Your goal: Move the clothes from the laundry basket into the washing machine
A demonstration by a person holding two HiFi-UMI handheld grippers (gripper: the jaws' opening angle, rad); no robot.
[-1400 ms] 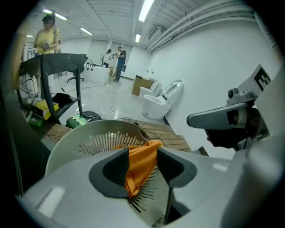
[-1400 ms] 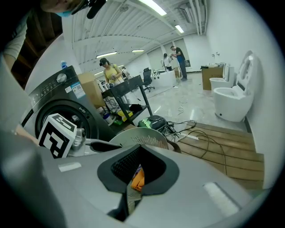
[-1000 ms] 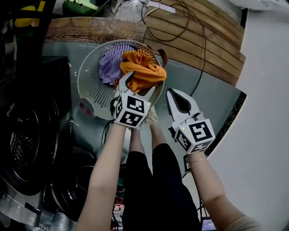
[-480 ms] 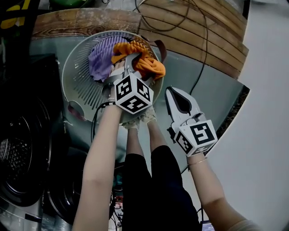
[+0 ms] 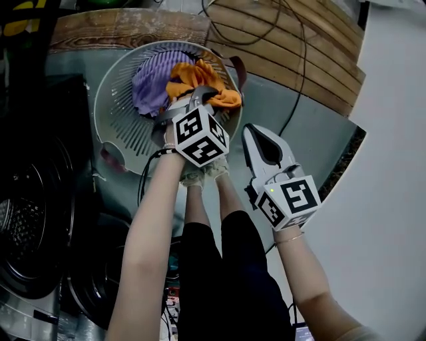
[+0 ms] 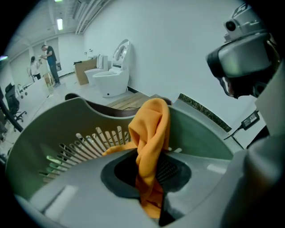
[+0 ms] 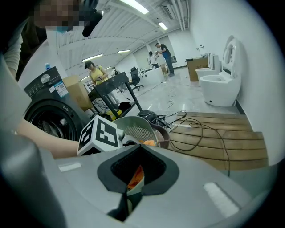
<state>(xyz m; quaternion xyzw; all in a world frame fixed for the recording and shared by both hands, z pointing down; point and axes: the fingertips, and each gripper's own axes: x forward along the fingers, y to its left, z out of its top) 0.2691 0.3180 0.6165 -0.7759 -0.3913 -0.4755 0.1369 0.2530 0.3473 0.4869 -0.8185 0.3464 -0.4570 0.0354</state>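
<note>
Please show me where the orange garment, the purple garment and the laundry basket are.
orange garment (image 6: pixel 151 129), left gripper view, middle of its upright fold.
purple garment (image 5: pixel 152 83), head view, its middle.
laundry basket (image 5: pixel 120 116), head view, slatted inner wall.

- Looking like an open test hall or lab, not a home.
- Toilets (image 7: pixel 216 87) standing loose by a white wall; washing machine (image 7: pixel 49 118) sitting out on the floor.
- Cables (image 7: pixel 167 119) trailing over wooden decking (image 7: pixel 231 142).
- People (image 7: pixel 162 53) standing around further back near an office chair (image 7: pixel 135 75), with strip lights (image 7: pixel 133 5) running overhead.
</note>
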